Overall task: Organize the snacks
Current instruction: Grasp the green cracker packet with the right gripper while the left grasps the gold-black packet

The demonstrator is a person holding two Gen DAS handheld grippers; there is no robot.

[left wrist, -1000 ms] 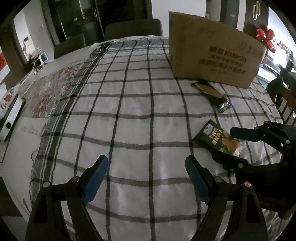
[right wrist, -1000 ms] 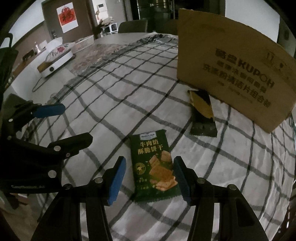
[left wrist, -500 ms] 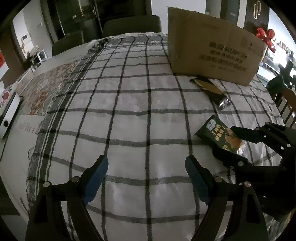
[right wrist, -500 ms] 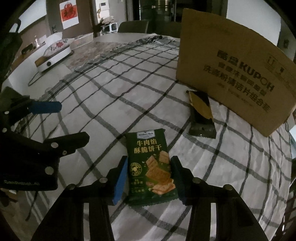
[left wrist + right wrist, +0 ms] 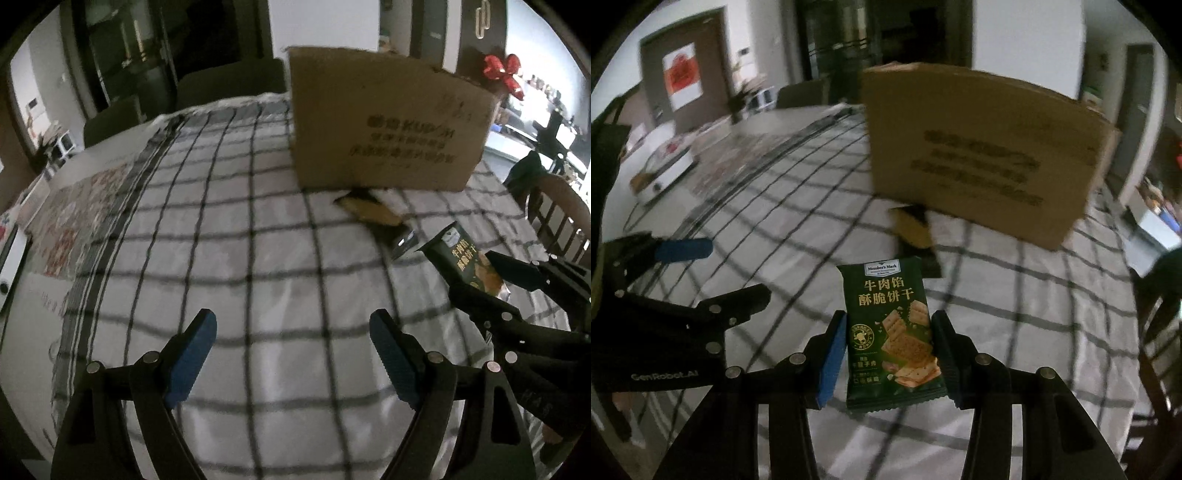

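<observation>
The right gripper (image 5: 889, 356) has its 2 blue-padded fingers closed on the lower part of the dark green foil cracker packet (image 5: 892, 328), which seems lifted off the white tablecloth with black checks (image 5: 229, 258), approx. in front of the big brown cardboard box (image 5: 982, 155). The left gripper (image 5: 291, 354) hangs wide open w/ nothing between its pads. As I judge, 1 snack is in hand but not yet put away, and the black-and-yellow snack bar (image 5: 373, 212) lies just beside the box front, so most of the work is left.
</observation>
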